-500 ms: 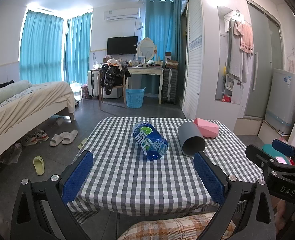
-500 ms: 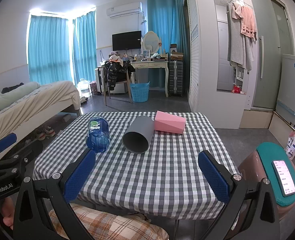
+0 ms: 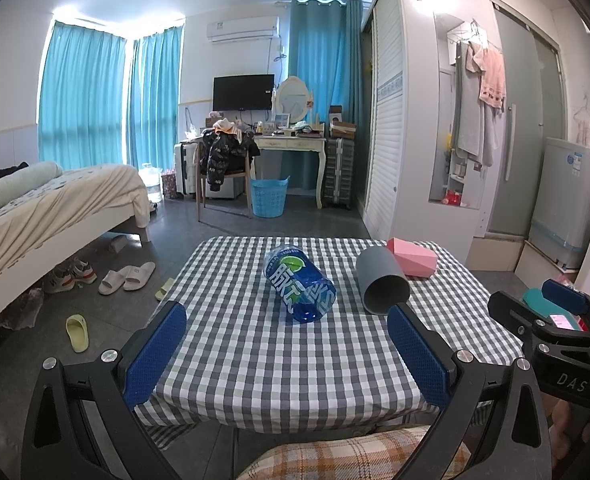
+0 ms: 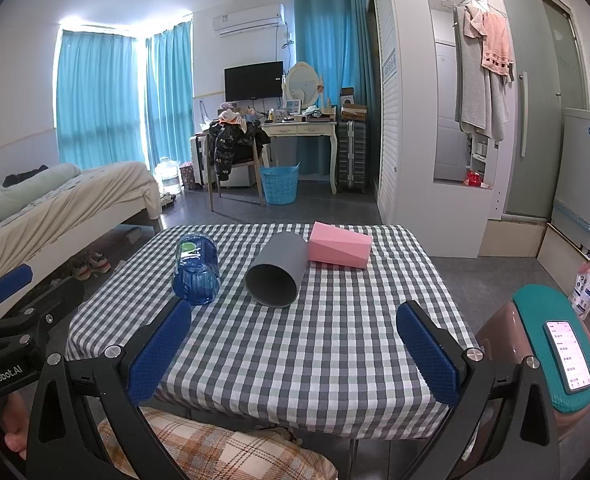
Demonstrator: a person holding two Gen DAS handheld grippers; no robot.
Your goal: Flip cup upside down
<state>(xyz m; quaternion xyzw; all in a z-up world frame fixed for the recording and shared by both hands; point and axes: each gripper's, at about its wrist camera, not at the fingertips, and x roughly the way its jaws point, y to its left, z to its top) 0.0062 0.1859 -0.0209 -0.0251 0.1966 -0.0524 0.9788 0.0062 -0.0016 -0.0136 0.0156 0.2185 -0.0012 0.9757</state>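
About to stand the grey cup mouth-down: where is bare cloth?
Free: the near half of the table, in front of the blue bottle and grey cup. Crowded: the far strip, where bottle, cup and pink box lie.

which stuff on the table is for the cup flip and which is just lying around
For the job:
- grey cup, on its side, open mouth toward the cameras
- left gripper and right gripper, both open, holding nothing

Just lying about:
- blue bottle, on its side left of the cup
- pink box, behind and right of the cup
- checked tablecloth
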